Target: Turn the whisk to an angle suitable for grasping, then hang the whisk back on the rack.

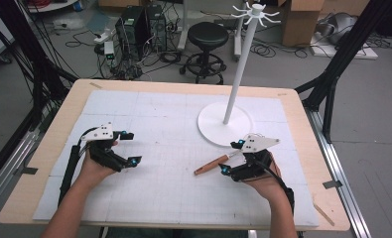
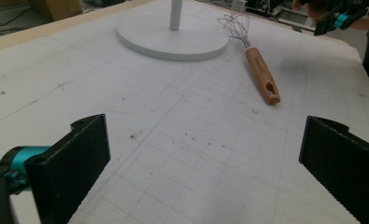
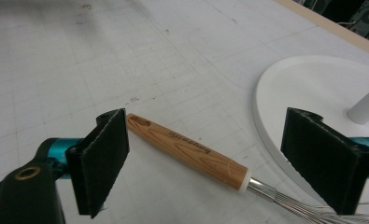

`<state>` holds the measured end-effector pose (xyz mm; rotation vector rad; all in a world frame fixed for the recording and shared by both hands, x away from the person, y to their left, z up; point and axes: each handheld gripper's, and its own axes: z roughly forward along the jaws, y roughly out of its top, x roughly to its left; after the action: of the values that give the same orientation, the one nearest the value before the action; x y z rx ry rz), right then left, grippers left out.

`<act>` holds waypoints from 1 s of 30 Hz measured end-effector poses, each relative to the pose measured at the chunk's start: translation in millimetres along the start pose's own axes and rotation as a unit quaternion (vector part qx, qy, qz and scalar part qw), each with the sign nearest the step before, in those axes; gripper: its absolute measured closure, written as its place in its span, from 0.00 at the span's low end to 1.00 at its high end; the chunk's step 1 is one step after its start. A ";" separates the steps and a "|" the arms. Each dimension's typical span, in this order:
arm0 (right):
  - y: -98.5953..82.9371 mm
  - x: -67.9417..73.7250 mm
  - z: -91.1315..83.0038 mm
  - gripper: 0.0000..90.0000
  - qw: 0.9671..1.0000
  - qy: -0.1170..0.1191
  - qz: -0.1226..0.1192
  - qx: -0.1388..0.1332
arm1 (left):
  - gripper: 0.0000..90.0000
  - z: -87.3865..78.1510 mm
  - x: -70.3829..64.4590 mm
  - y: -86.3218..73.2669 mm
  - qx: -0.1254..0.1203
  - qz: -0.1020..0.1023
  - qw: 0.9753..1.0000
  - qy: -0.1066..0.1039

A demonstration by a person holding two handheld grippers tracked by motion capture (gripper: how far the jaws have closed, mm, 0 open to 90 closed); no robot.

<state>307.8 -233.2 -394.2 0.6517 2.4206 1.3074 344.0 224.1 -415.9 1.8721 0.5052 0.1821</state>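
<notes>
We record: wooden-handled wire whisk flat on white gridded mat, beside white round-based hanging stand; right gripper wide, straddling handle; left gripper wide, empty.

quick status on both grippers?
Left gripper: open, holding nothing.
Right gripper: open, jaws either side of the whisk handle, not gripping it.

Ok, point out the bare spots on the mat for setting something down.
Free: mat between left gripper and whisk, and the far-left stretch beside the stand base. Crowded: right side, where whisk, base and right gripper sit close.
</notes>
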 end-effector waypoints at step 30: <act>1.5 -2.3 -9.9 0.15 1.000 -0.011 0.000 -0.014 | 0.03 -4.5 -2.0 0.9 -0.003 -0.001 1.000 0.002</act>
<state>305.4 -240.7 -387.5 0.6537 2.3818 1.3241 340.8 226.9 -413.3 1.8666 0.5090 0.1868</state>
